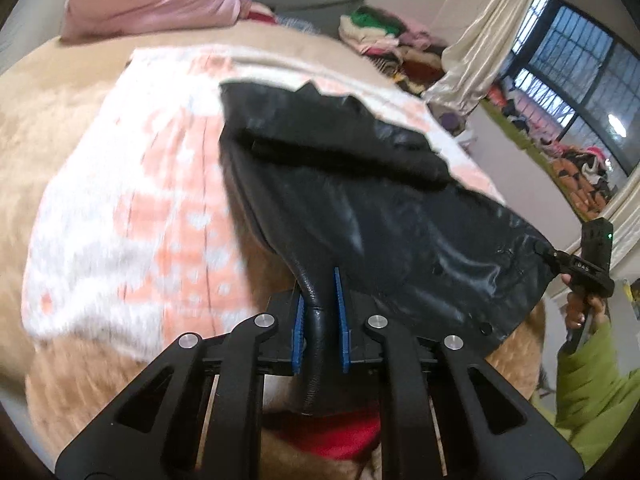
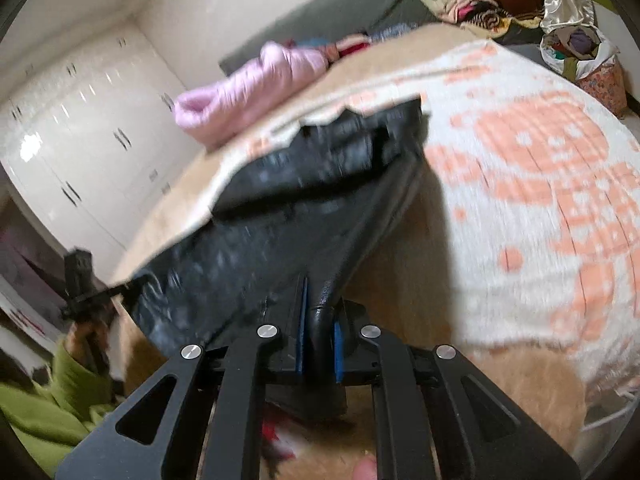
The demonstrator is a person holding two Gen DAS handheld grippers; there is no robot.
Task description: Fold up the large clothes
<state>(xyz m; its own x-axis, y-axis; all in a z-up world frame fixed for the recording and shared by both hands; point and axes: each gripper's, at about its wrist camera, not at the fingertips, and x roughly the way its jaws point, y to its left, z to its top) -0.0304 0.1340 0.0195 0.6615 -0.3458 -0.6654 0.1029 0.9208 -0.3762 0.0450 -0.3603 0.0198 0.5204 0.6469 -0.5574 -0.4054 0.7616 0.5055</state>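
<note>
A big bed (image 1: 60, 128) with a fuzzy tan cover fills the room. A white and orange blanket (image 1: 132, 216) lies on top of it. On the blanket rests a black leather jacket (image 1: 360, 200), its near edge lifted up off the bed. The left tongs (image 1: 320, 316) are squeezed tight on one bottom corner of the jacket. The right tongs (image 2: 320, 340) are squeezed tight on the other corner. A pink puffy coat (image 1: 148, 0) sits far back on the bed, well apart.

No readable text anywhere
</note>
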